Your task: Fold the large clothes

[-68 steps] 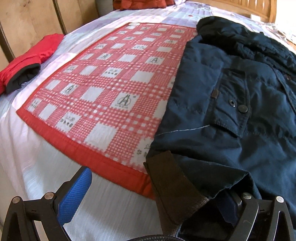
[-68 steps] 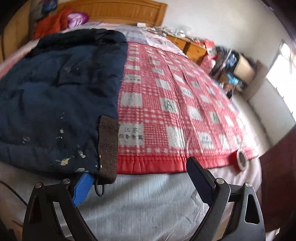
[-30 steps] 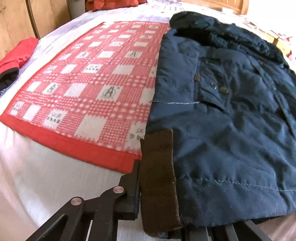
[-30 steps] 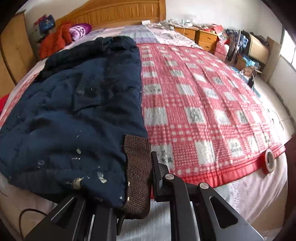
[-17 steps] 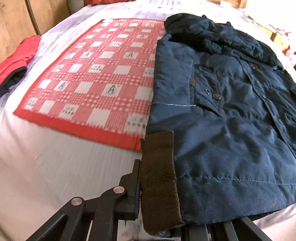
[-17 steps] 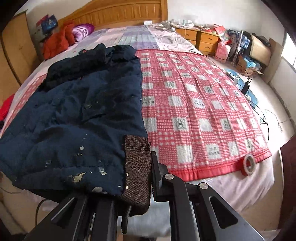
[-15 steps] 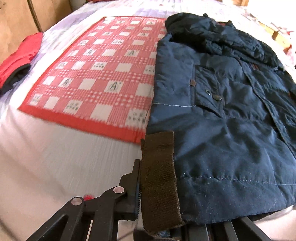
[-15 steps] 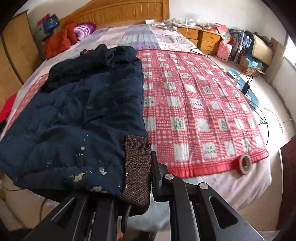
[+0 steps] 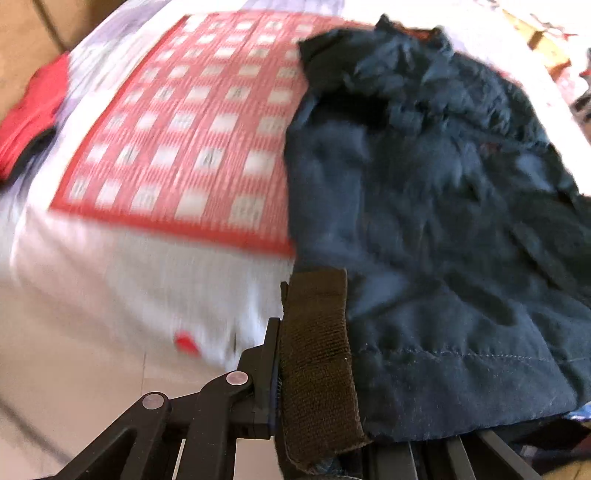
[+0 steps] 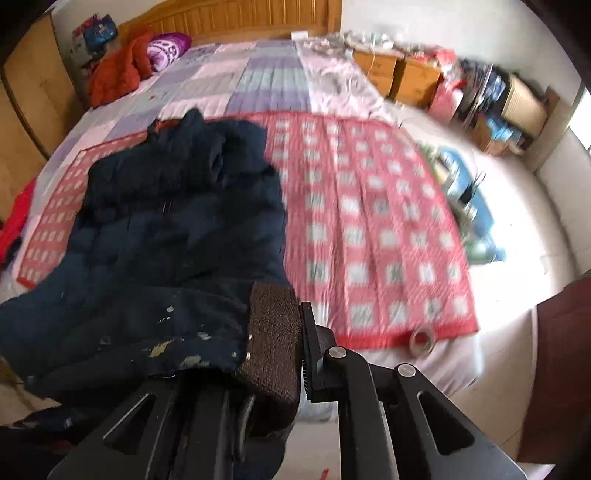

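Jacket: a large navy padded jacket (image 10: 177,236) lies lengthways on a bed, collar end towards the headboard, with its near hem lifted off the bed by both grippers.
Left gripper: the left gripper (image 9: 284,384) is clamped narrow on the brown knit cuff (image 9: 317,350) at the jacket's left hem corner; the cuff drapes over the jaws and hides the far finger.
Right gripper: the right gripper (image 10: 280,354) is pinched tight on a second brown ribbed cuff (image 10: 273,332) at the opposite hem corner, which folds down over the jaws.
Blanket: a red and white checked blanket (image 10: 369,229) is spread under the jacket and shows on both sides of it.
Left wrist view only: stitching along the hem, a red garment (image 9: 33,110) near the bed's left edge, and a small red scrap (image 9: 186,341) below the bed's near edge; much of this view is blurred.
Right wrist view only: pale paint-like flecks (image 10: 166,345) on the navy fabric near the hem, a roll of tape (image 10: 423,341) on the blanket's near edge, a wooden headboard (image 10: 236,18), an orange-red garment (image 10: 118,70) beside a purple pillow (image 10: 166,48), wooden nightstands (image 10: 399,74), and blurred clutter on the floor to the right of the bed.
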{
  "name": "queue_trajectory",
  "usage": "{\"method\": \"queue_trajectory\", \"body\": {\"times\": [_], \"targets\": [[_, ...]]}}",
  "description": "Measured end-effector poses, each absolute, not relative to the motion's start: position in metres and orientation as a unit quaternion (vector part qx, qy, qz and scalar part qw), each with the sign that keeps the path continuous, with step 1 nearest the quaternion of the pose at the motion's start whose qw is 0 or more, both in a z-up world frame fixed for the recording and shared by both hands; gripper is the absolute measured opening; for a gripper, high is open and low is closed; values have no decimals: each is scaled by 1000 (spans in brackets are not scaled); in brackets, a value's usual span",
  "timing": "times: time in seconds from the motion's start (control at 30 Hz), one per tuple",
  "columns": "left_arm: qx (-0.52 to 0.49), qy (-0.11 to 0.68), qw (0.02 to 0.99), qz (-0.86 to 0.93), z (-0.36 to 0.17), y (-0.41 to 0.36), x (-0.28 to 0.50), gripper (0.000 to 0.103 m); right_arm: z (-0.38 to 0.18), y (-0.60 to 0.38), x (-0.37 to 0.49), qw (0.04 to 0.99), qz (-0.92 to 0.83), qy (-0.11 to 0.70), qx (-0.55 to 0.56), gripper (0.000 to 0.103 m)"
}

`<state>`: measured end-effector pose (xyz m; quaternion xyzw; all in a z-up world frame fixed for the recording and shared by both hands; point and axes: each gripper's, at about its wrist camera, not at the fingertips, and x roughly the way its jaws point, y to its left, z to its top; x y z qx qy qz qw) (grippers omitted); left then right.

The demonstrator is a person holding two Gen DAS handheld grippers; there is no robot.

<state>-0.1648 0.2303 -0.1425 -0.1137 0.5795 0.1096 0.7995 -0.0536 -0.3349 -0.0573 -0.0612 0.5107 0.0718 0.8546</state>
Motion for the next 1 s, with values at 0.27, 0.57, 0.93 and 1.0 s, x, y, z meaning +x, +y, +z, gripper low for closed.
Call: {"method": "queue_trajectory", "body": {"times": [0.27,0.57,0.93,1.0], "targets": [[-77,525,846,49,-76,277,-33,14,9,-277,41,888,58,450,-78,13],[-36,545,835,74,-78,318,173,15,-5,-247,251,900,103,418,-72,13],[-44,648,753,107,-232,348,340,16,-142,-196,430,863,57,495,-81,14],[-49,658,744,110,-261,348,352,20,-171,-196,444,854,49,511,-80,14]]}}
